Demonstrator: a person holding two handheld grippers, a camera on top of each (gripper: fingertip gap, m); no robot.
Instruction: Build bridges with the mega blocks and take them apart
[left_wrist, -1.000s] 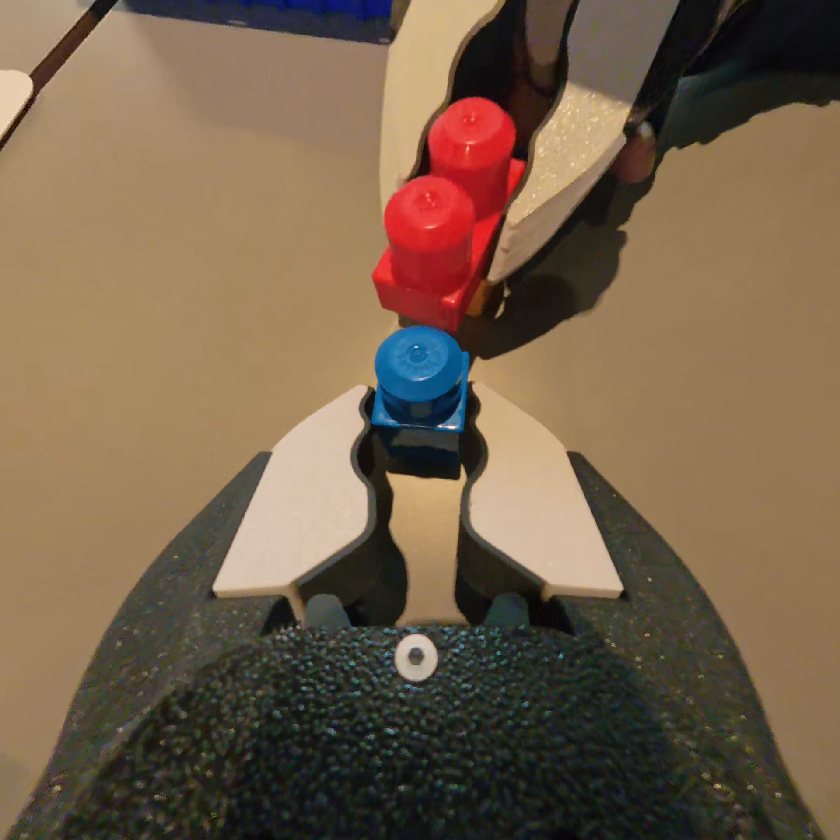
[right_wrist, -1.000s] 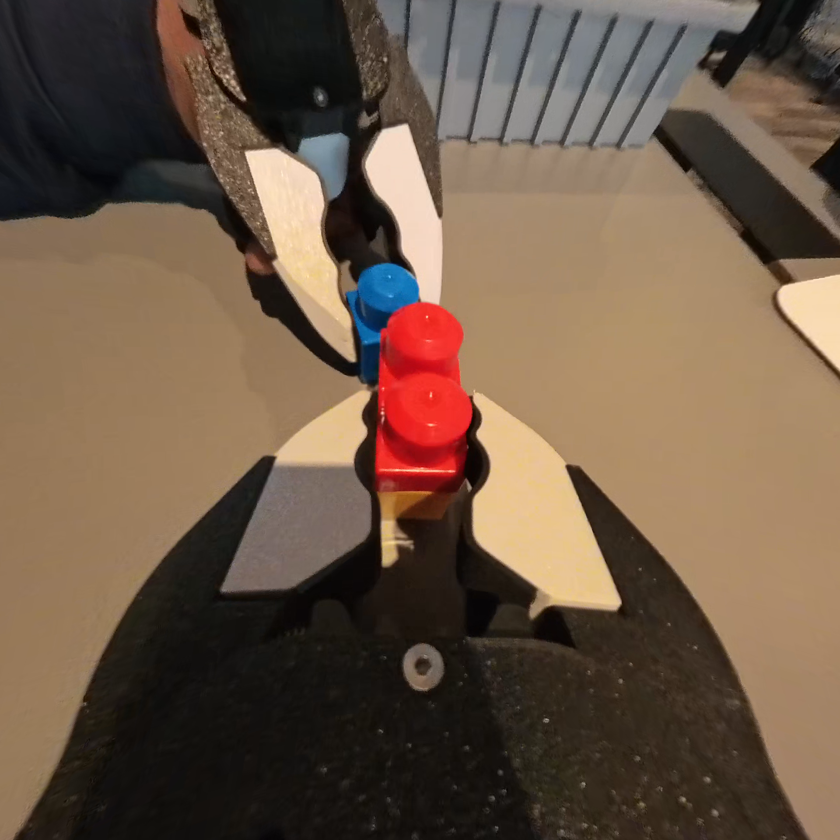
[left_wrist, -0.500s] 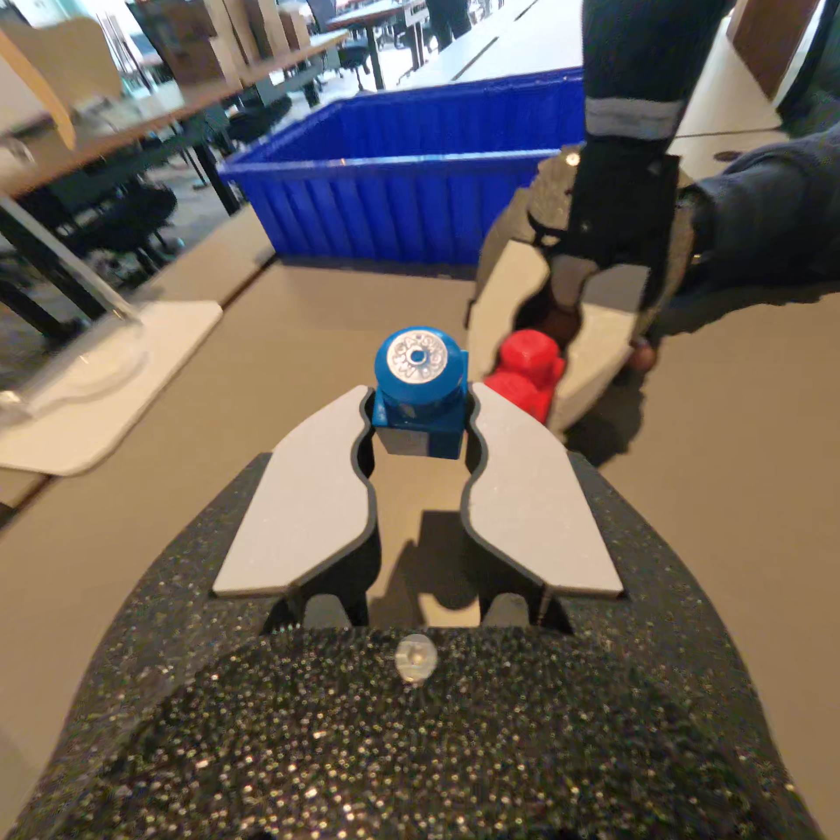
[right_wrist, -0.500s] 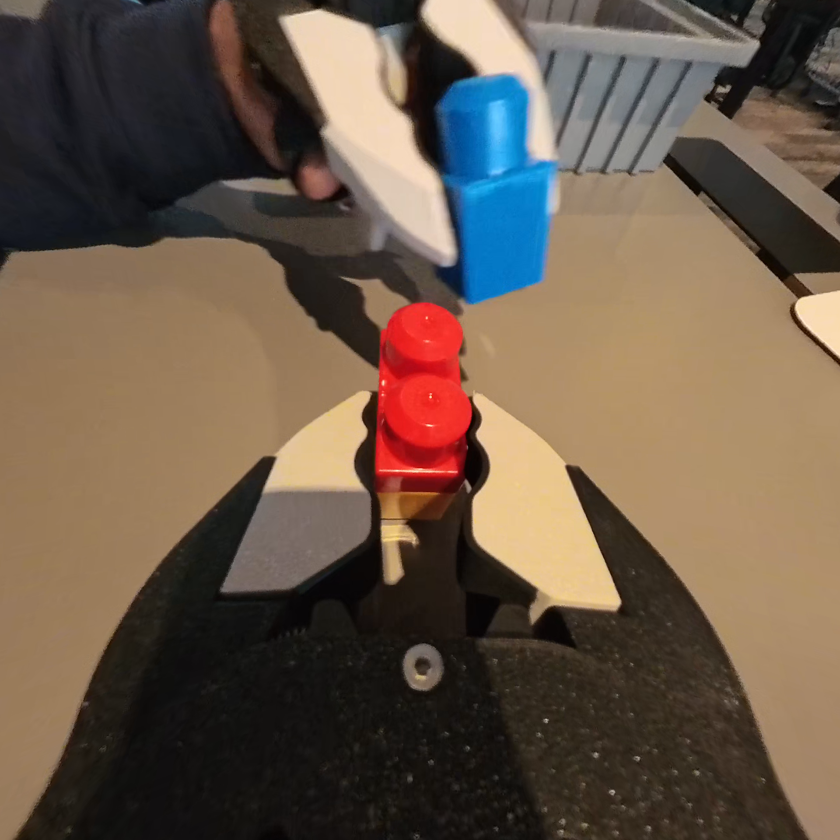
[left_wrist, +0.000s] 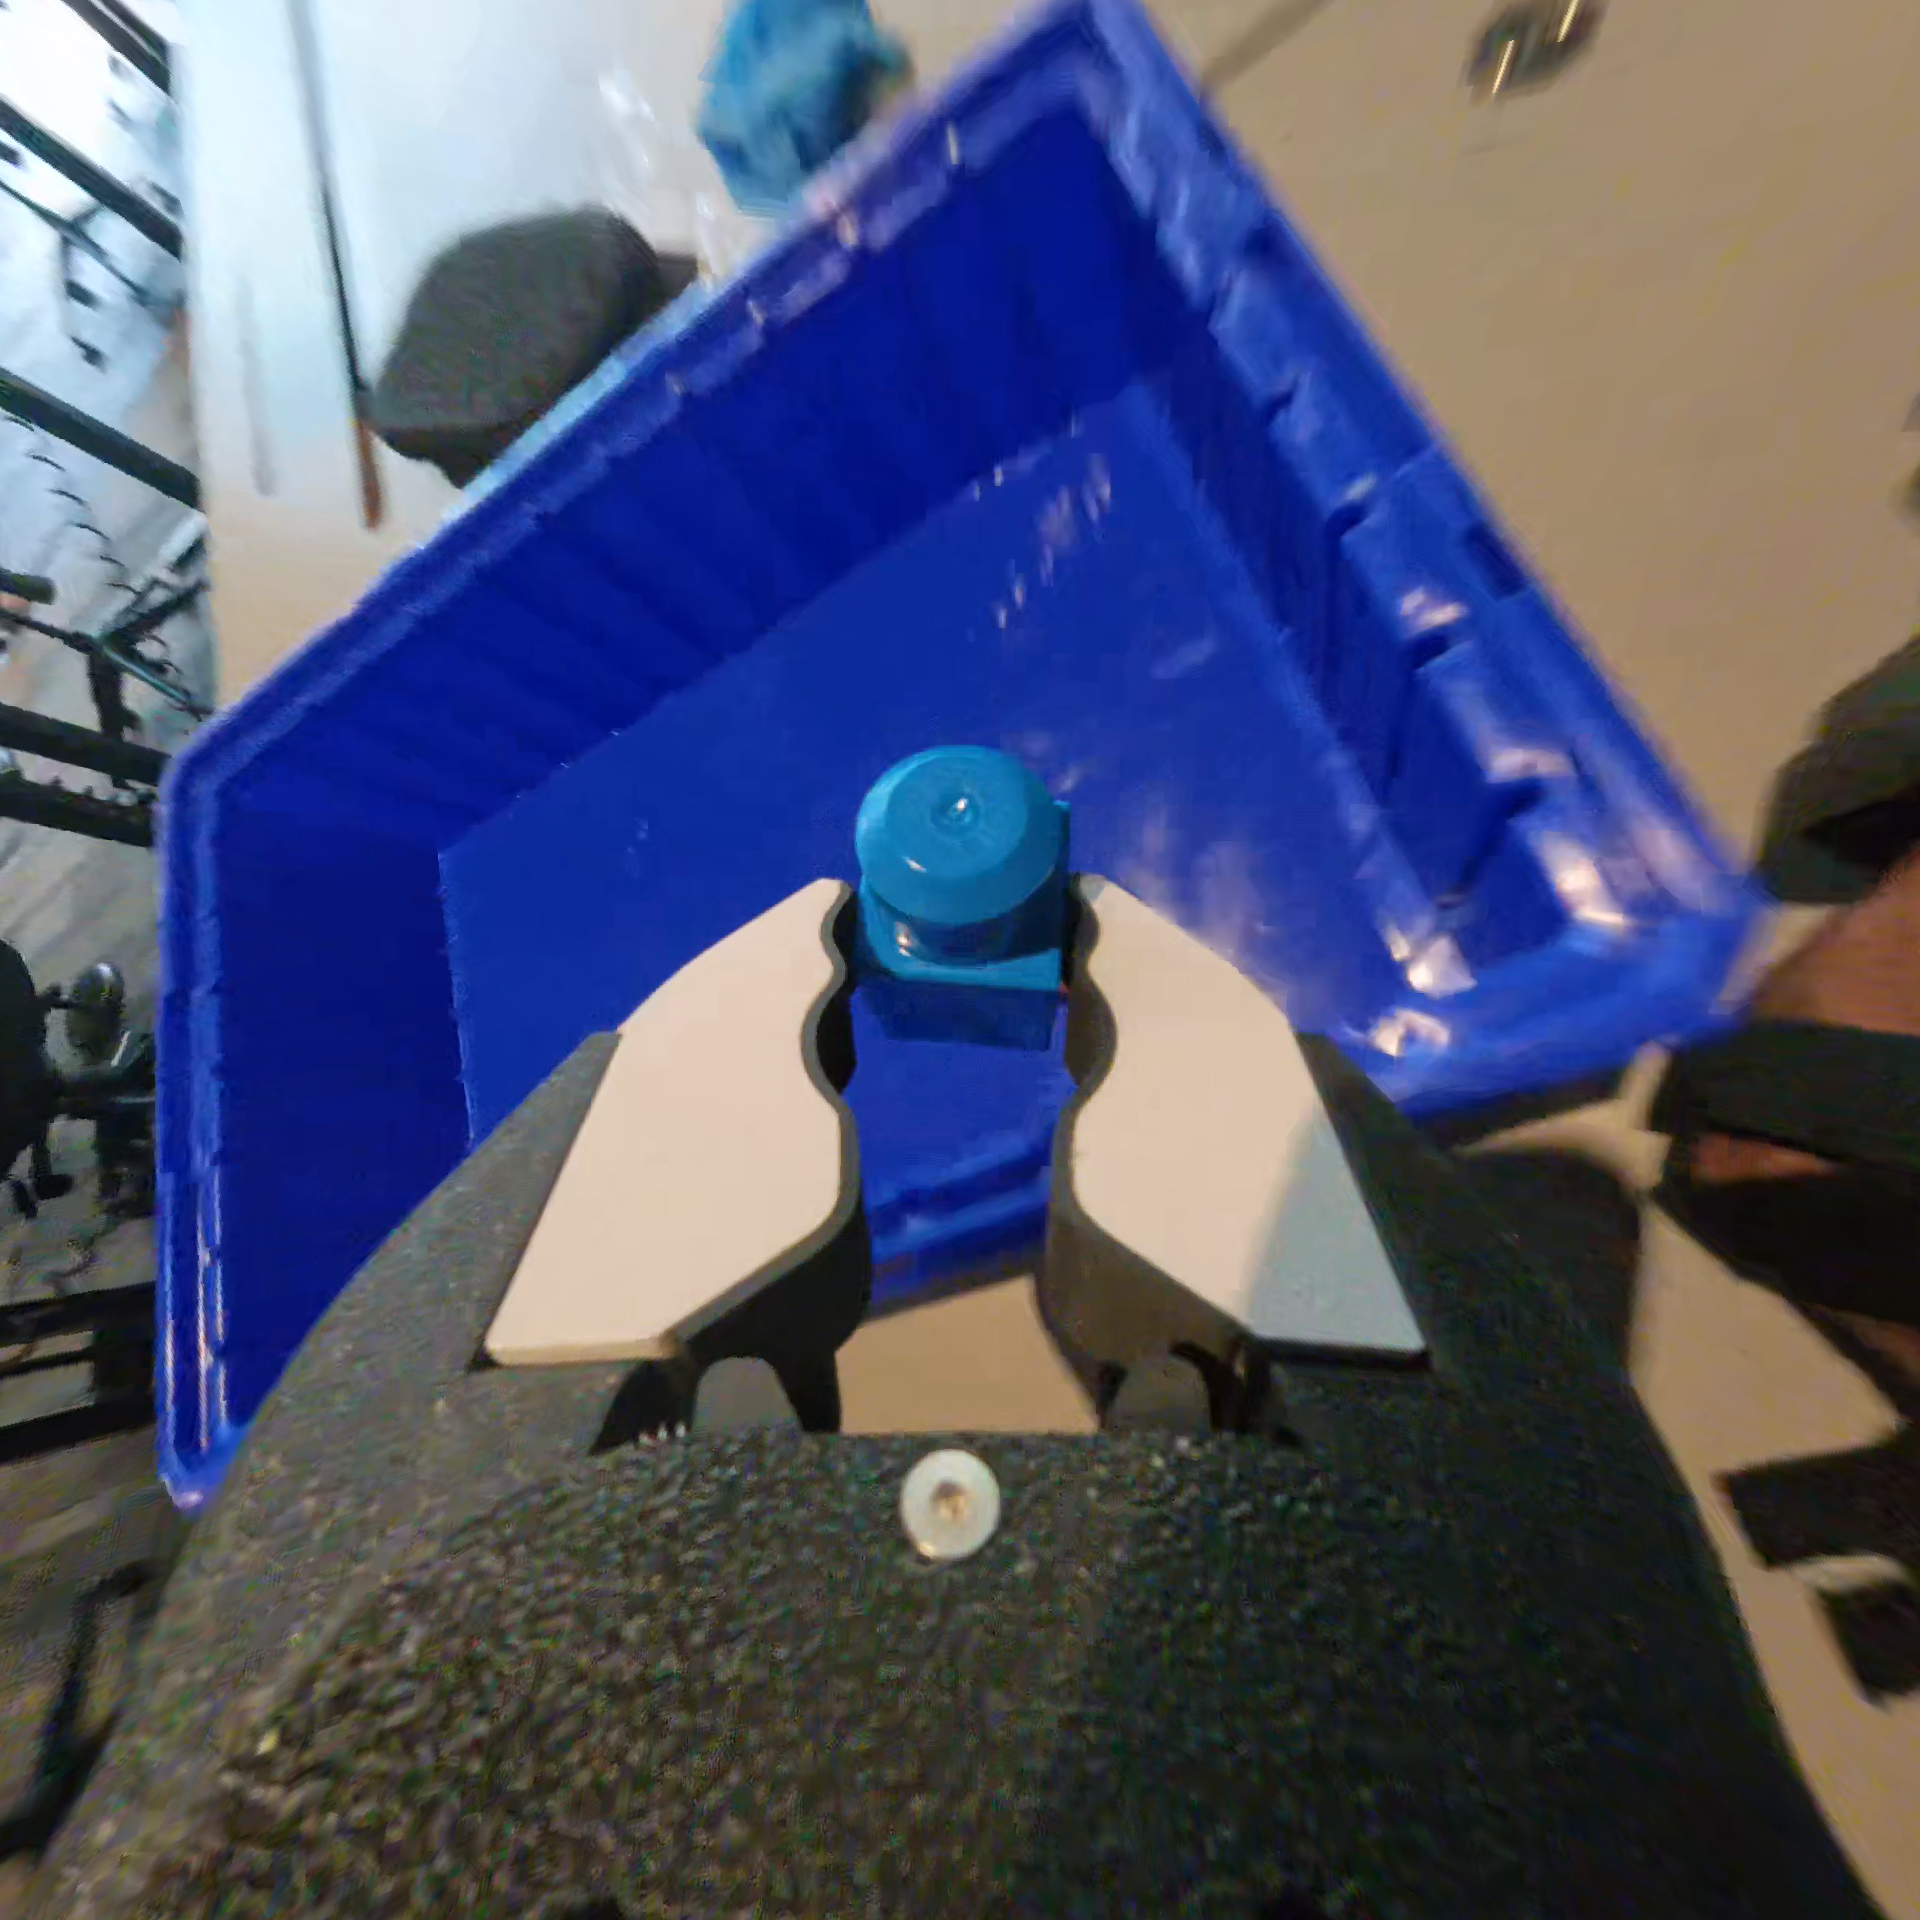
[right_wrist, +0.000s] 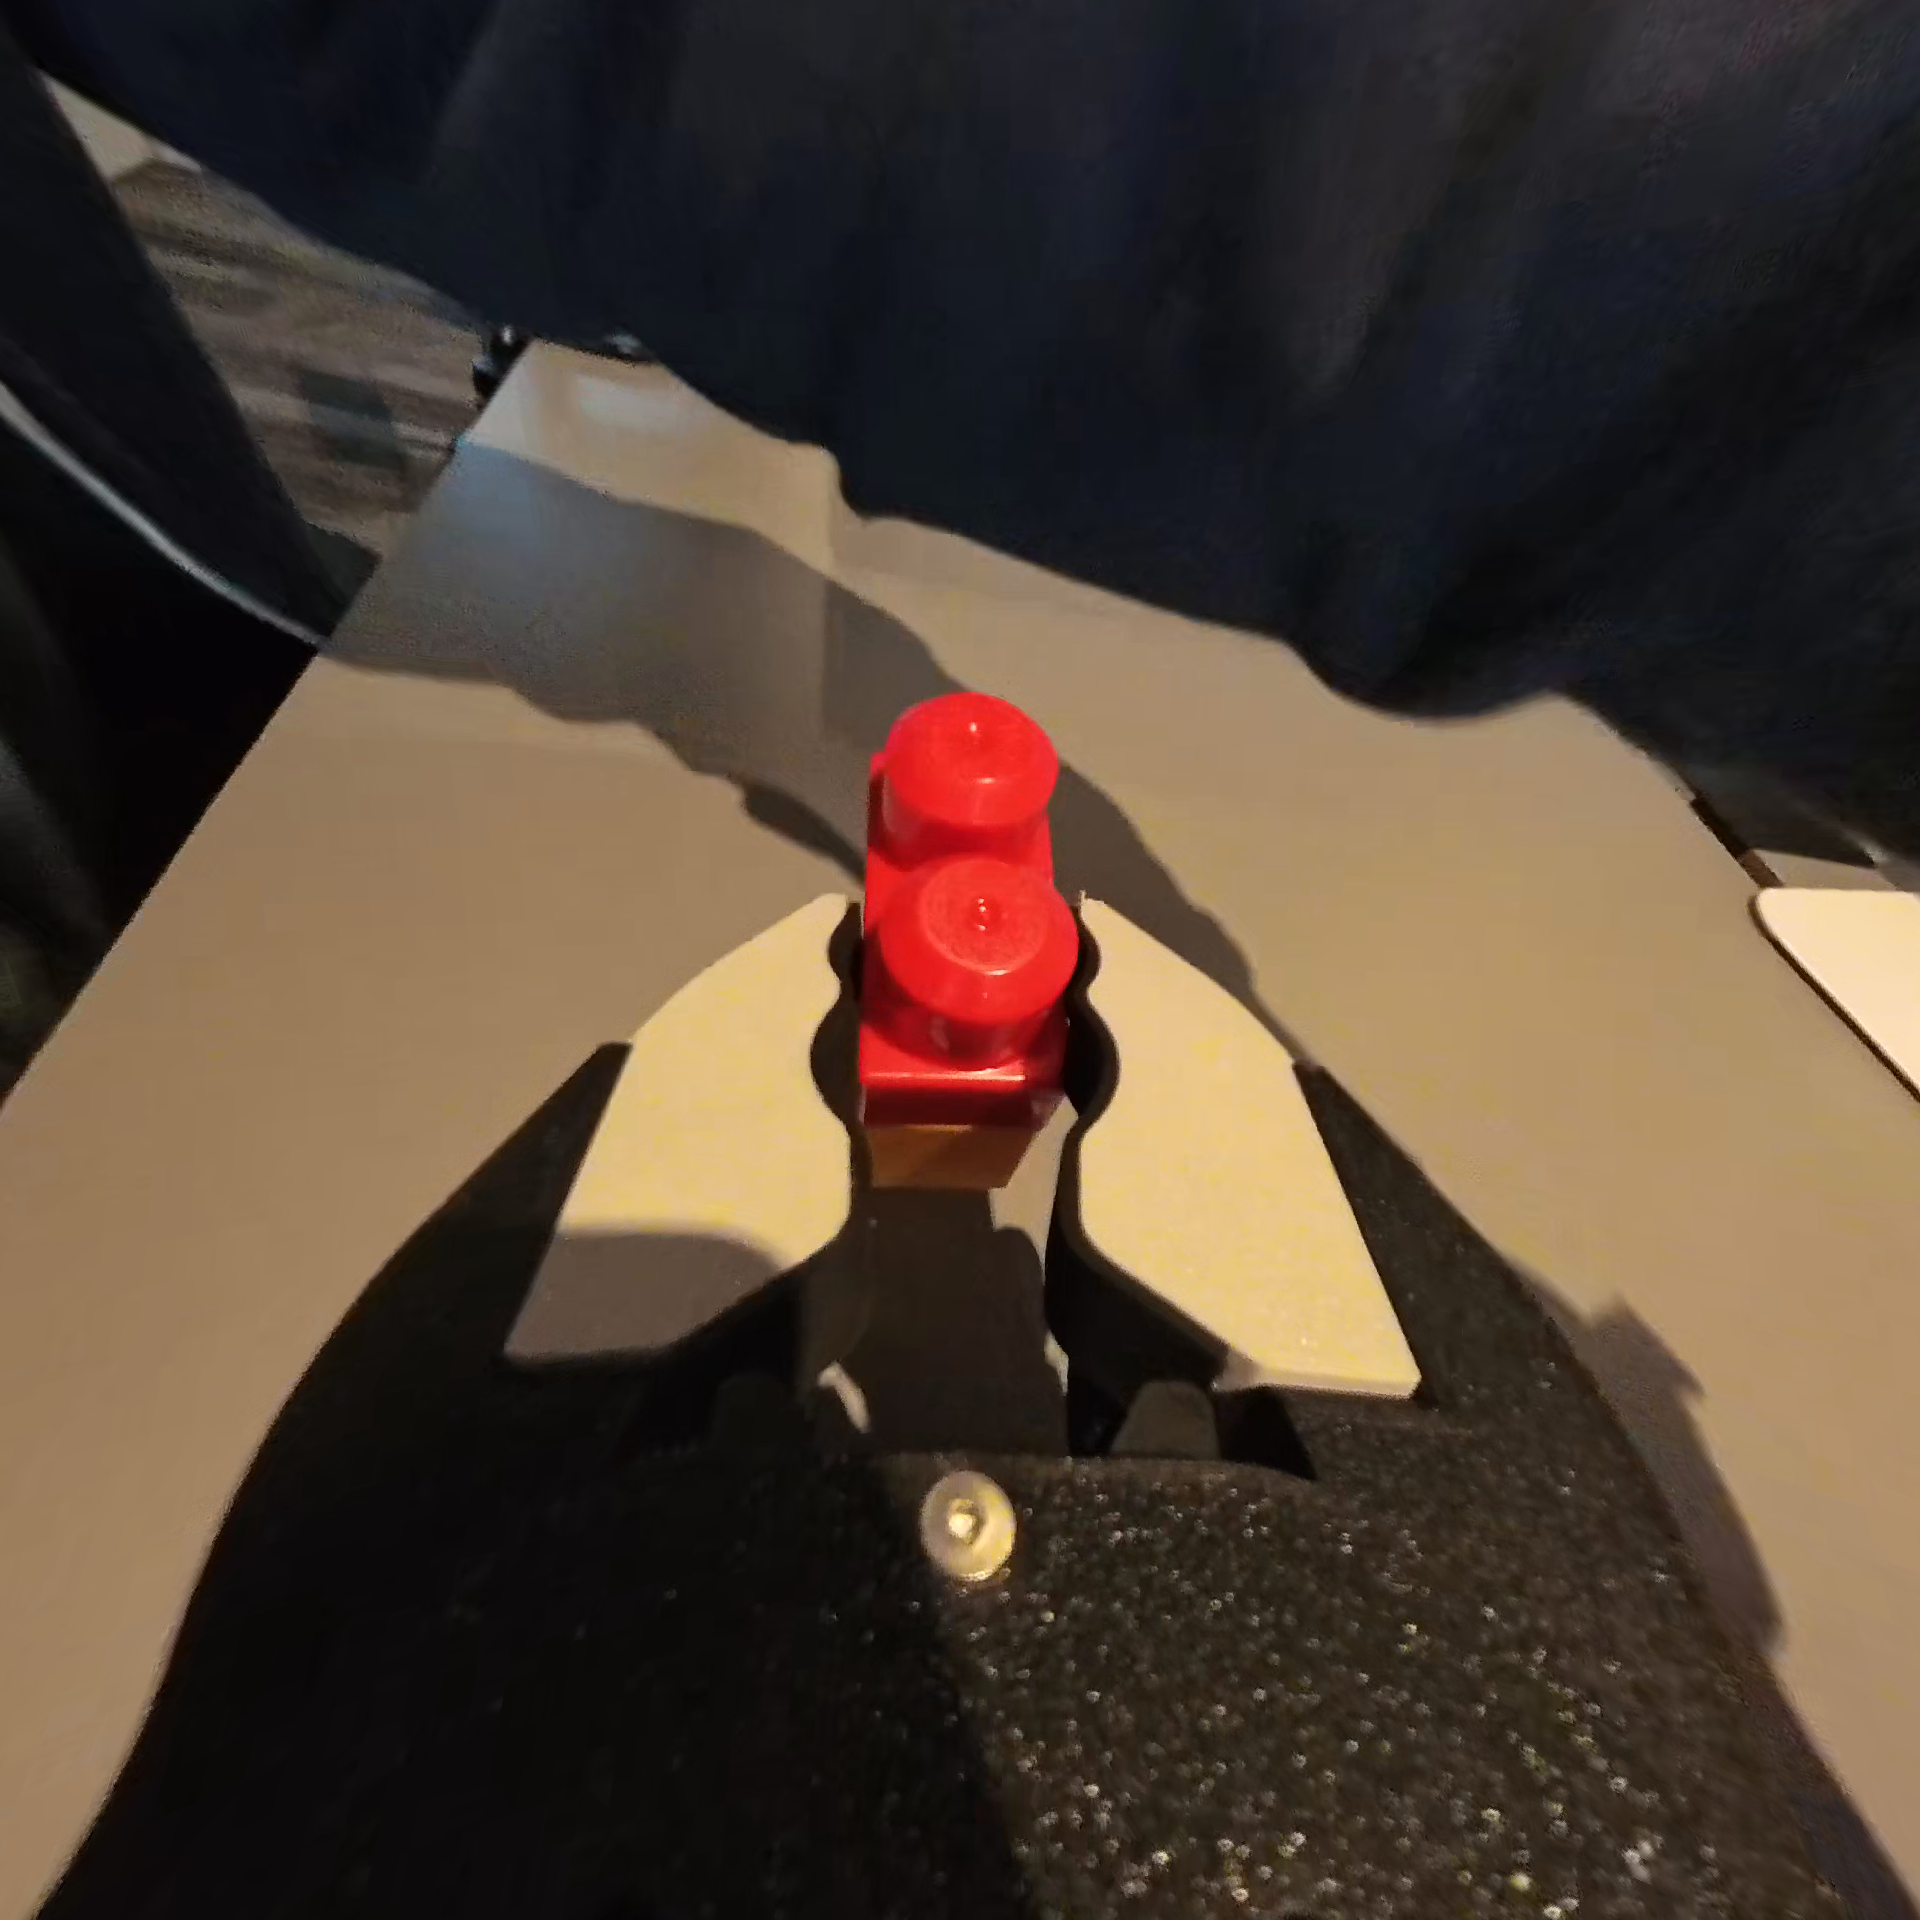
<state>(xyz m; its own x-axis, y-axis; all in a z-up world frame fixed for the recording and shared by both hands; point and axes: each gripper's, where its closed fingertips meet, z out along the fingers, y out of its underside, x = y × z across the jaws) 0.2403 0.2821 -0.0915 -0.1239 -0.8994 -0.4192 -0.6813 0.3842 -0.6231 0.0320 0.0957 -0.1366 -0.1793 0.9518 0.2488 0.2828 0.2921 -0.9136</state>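
Observation:
My left gripper (left_wrist: 961, 945) is shut on a small blue one-stud block (left_wrist: 956, 883) and holds it in the air above the inside of a blue bin (left_wrist: 1455, 707). My right gripper (right_wrist: 971, 997) is shut on a red two-stud block (right_wrist: 966, 894) with a yellow block (right_wrist: 940, 1153) stuck under it, held just above the grey table (right_wrist: 416, 935). The yellow block is mostly hidden by the red one and the fingers.
The blue bin shows nothing inside where I can see, and it stands on the beige table (left_wrist: 1662, 312). A person's dark sleeve and hand (left_wrist: 1829, 1091) are at the right. A person's dark clothing (right_wrist: 1143, 312) fills the far side. A white board corner (right_wrist: 1860, 956) lies at the right.
My left gripper lifted the blue block away from the red one and swung it over the blue bin. My right gripper turned with the red and yellow blocks toward the person's body.

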